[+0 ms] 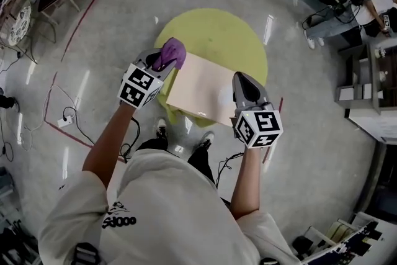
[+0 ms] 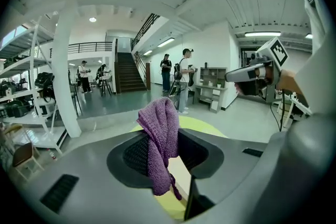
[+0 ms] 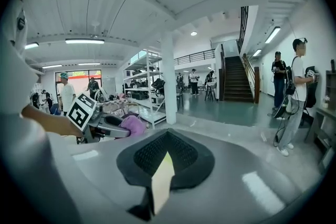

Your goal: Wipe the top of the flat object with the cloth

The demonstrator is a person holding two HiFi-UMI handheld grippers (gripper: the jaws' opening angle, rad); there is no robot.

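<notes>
Pinching a limp purple cloth of coarse knit in the left gripper, jaws clamped on its bunched fold, loose end drooping. Keeping it at the ten o'clock corner of a thin, smooth, pale beige rectangular board. Clenching the right gripper on the board's three o'clock edge, jaws tight on the sheet. Board over a round yellow-green disc; lifted or lying, cannot tell. Reaching both bare forearms toward twelve o'clock, elbows bent.
</notes>
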